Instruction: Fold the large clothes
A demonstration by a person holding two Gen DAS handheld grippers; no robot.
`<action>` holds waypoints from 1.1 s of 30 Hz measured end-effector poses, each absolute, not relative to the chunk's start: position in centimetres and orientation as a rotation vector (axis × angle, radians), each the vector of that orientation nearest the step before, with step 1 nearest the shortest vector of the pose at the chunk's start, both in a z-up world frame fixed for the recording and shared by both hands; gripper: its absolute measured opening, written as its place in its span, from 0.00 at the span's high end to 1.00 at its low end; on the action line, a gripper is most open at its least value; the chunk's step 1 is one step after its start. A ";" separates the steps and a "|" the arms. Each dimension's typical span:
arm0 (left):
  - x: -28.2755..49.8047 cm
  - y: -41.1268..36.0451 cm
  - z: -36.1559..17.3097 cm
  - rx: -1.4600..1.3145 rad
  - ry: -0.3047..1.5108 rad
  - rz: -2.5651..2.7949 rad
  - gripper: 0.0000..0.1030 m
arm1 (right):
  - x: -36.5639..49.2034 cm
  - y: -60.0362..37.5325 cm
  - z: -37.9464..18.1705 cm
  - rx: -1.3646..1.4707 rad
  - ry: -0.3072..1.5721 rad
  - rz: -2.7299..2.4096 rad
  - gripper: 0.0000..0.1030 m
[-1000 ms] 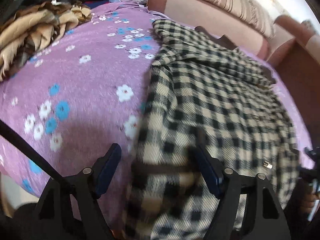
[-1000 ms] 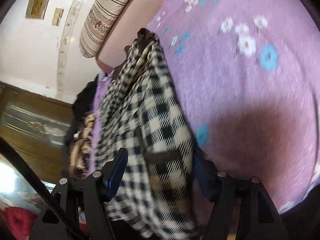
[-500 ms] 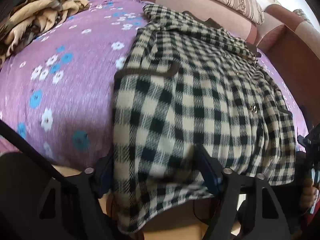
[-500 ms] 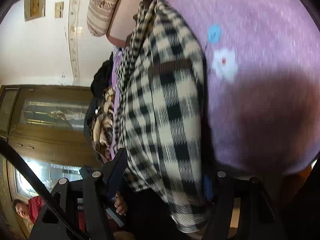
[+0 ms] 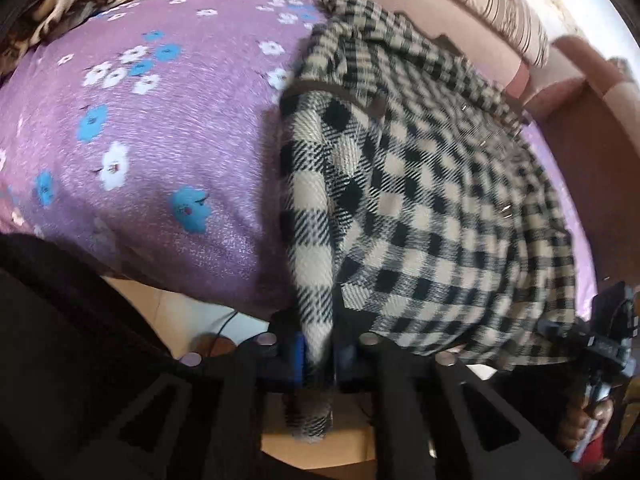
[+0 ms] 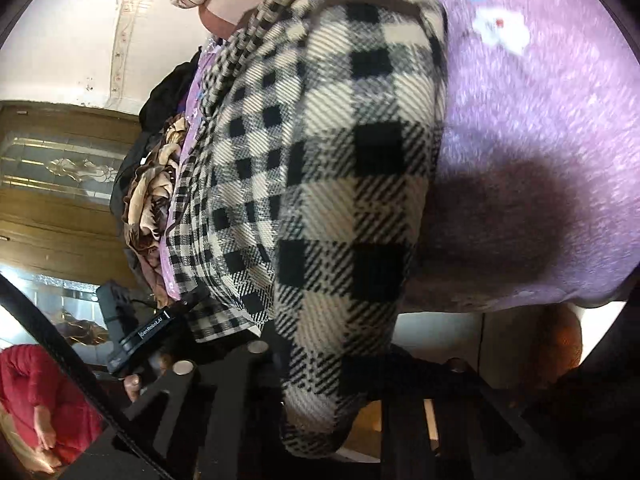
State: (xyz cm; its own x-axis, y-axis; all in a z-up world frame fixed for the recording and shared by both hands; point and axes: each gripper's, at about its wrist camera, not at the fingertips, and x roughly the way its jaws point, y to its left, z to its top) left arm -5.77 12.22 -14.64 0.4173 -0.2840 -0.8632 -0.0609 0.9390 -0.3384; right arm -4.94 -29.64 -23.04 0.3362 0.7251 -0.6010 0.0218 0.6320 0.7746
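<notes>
Since the coat (image 5: 420, 184) lay flat on the bed (image 5: 160, 128), left gripper (image 5: 318, 354) pinched its hem corner. Right gripper (image 6: 320, 376) was closing on the other corner, likely to lift for folding.

We see a bed under a purple floral cover (image 5: 168, 128), bounded by a pink padded headboard (image 5: 452, 20) that carries a striped cushion (image 5: 500, 4). Behind stand a pale wall (image 6: 80, 32) with a moulded strip and a wooden cabinet (image 6: 44, 216) with decorated glass. Tan floor (image 5: 320, 452) lies below.
</notes>
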 end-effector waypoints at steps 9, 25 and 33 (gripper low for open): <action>-6.8 12.5 -9.2 -0.348 1.061 -0.195 0.95 | -4.5 -29.6 -18.3 0.746 1.065 0.600 0.87; 16.5 11.9 -1.5 -0.318 0.949 -0.092 0.95 | 14.5 -30.9 -6.4 0.616 0.817 0.482 0.87; 28.4 11.1 -6.3 -0.305 1.043 0.001 0.95 | 26.7 -33.0 -9.6 0.611 0.914 0.277 0.87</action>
